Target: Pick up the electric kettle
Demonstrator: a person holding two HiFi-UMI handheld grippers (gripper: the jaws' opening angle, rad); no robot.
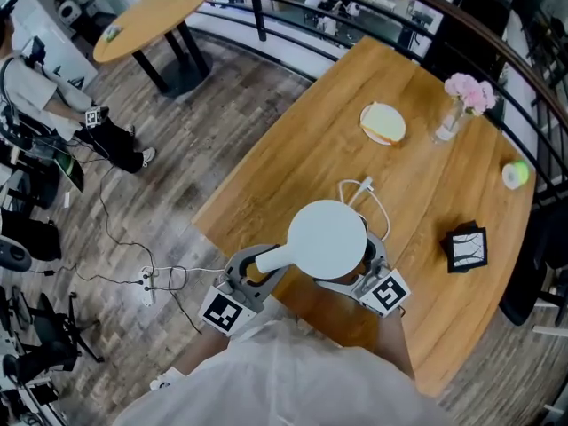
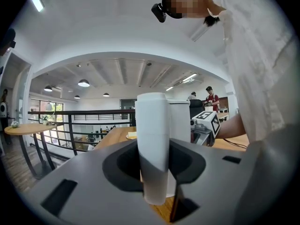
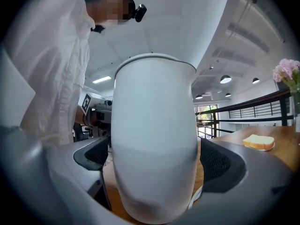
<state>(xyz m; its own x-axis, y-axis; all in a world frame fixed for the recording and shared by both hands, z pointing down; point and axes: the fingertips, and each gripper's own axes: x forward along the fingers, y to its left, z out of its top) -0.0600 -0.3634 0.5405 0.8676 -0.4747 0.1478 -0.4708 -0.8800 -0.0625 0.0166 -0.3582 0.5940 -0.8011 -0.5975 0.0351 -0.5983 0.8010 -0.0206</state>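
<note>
The white electric kettle stands near the front edge of the wooden table, seen from above with its round lid toward me. Its handle sticks out to the left, and my left gripper is shut on it. In the left gripper view the white handle runs upright between the dark pads of the left gripper. My right gripper sits at the kettle's right side. There the kettle body fills the wide gap of the right gripper, which is open around it.
A white cable loops behind the kettle. Farther back lie a sandwich, a vase of pink flowers, a green-and-white roll and a black holder. A railing, a round table and a person are beyond.
</note>
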